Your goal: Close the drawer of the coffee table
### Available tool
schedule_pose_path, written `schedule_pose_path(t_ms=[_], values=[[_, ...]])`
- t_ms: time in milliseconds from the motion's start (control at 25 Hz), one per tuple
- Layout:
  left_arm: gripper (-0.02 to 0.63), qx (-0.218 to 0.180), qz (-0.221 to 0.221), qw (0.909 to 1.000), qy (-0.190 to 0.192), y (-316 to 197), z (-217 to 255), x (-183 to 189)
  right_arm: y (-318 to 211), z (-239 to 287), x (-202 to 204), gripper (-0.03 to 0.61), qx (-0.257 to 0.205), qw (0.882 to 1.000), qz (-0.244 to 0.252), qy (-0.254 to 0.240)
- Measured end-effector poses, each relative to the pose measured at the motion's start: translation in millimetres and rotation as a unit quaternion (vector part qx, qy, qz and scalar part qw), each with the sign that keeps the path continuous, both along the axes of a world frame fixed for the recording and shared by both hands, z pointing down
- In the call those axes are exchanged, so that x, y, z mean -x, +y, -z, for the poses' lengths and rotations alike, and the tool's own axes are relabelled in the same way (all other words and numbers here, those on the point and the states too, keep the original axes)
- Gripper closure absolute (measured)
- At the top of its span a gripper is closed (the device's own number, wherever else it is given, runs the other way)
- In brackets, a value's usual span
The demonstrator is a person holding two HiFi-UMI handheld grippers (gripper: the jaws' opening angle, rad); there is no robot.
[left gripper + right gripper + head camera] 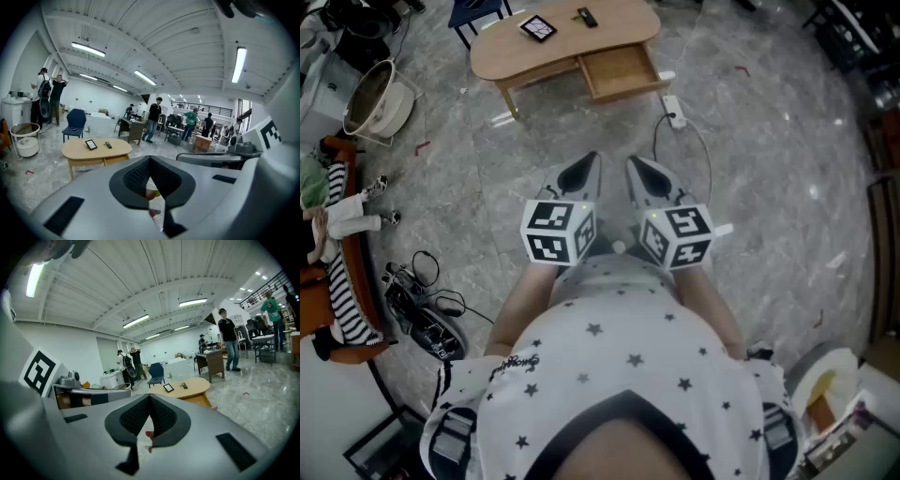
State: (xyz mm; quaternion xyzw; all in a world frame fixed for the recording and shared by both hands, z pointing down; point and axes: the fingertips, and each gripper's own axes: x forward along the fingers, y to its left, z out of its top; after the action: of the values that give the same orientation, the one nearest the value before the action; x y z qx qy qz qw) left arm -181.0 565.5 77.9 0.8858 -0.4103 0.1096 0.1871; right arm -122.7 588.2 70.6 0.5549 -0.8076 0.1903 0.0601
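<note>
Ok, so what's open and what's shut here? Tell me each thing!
drawer: open, pulled out of the coffee table.
left gripper: jaws shut, holding nothing.
right gripper: jaws shut, holding nothing.
tablet: lying flat on the coffee table.
remote: lying flat on it too.

Head view looks steeply down; tool views face forward, sharing coffee table point(623, 33).

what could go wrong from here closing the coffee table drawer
1. A power strip and its cable lie on the floor between the person and the open drawer: a possible trip on the approach.
2. A hard or off-centre push might slide the coffee table and shift the tablet and remote on top.
</note>
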Motion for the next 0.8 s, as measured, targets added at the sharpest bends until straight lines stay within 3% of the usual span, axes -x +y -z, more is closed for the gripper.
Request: schedule_pose_path(t_ms=[800], values=[[0.606,-0.003,0.001,1.0,-0.005,0.3,-1.3,-9.0,-2.3,-0.8,-6.9,0.571,0.005,1.0,0.009,-0.002]])
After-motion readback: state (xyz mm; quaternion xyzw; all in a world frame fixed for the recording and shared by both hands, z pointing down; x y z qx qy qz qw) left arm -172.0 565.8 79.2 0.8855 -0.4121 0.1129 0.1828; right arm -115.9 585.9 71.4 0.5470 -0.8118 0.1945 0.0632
